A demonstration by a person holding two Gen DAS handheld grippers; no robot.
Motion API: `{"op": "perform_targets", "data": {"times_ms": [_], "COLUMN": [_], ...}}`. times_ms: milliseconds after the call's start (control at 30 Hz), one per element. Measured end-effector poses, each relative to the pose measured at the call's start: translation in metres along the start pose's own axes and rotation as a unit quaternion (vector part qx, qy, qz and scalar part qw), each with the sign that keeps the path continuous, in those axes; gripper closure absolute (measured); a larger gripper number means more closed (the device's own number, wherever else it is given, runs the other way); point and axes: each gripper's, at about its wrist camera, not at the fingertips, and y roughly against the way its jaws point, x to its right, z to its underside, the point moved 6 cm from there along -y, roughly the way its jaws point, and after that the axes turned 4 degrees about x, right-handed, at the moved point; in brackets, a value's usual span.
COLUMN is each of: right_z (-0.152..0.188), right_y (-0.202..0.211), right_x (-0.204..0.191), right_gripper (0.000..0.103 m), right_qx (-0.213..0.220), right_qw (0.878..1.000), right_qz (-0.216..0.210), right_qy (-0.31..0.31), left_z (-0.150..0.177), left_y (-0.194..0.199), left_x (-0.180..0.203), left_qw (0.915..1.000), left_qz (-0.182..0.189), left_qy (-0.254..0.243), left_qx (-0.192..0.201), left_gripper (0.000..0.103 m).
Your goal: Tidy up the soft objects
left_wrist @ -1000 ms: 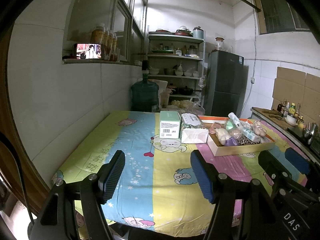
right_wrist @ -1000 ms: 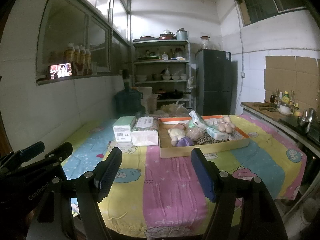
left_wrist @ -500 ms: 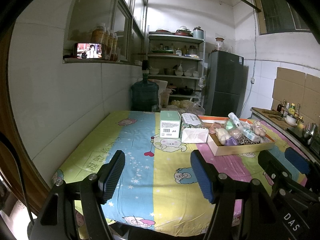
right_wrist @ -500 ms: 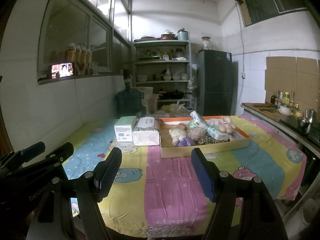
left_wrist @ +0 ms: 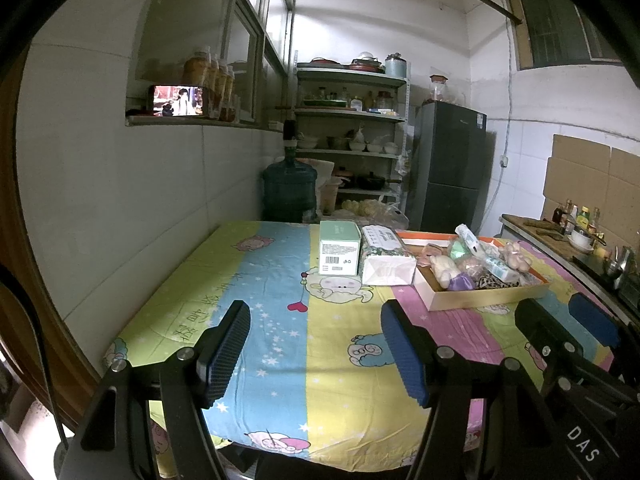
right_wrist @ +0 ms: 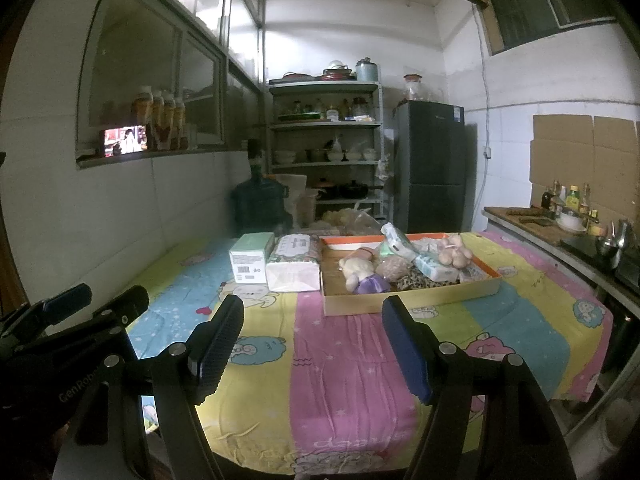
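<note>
A shallow cardboard tray [right_wrist: 412,298] [left_wrist: 480,298] sits on the far half of the table. It holds soft things: a cream plush toy with a purple skirt [right_wrist: 362,274] [left_wrist: 450,274], a pink plush [right_wrist: 454,254], a leopard-print cloth [right_wrist: 418,280] and tissue packs [right_wrist: 430,266]. A green-and-white box [right_wrist: 250,256] [left_wrist: 339,252] and a wrapped tissue pack [right_wrist: 294,266] [left_wrist: 386,260] stand left of the tray. My left gripper [left_wrist: 316,346] and right gripper [right_wrist: 312,344] are open and empty, above the near table edge, well short of the objects.
The table carries a striped cartoon cloth [right_wrist: 344,368]. A white wall [left_wrist: 120,208] runs along its left side. A water jug [left_wrist: 290,190], shelves [right_wrist: 324,152] and a fridge [right_wrist: 434,172] stand behind. A counter with bottles and a kettle [right_wrist: 612,242] is on the right.
</note>
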Motion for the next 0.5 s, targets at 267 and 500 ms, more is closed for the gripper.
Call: {"op": "perform_targets", "data": {"times_ms": [267,500], "right_z": [0.0003,0.0003], "right_y": [-0.0002,0.0], "right_x": [-0.0011,-0.0007], "right_gripper": [0.029,0.029], "right_qx": [0.0,0.0], "right_qw": [1.0,1.0], "right_qz": [0.0,0.0], "right_qy": [0.001,0.001], "left_z": [0.0,0.0006], "left_y": [0.0004,0.0008], "left_x": [0.0002,0.0008], "left_qw": [1.0,1.0], "left_qz": [0.0,0.0], "left_qy": [0.0,0.0], "left_qx": [0.0,0.0], "left_gripper": [0.036,0.036]}}
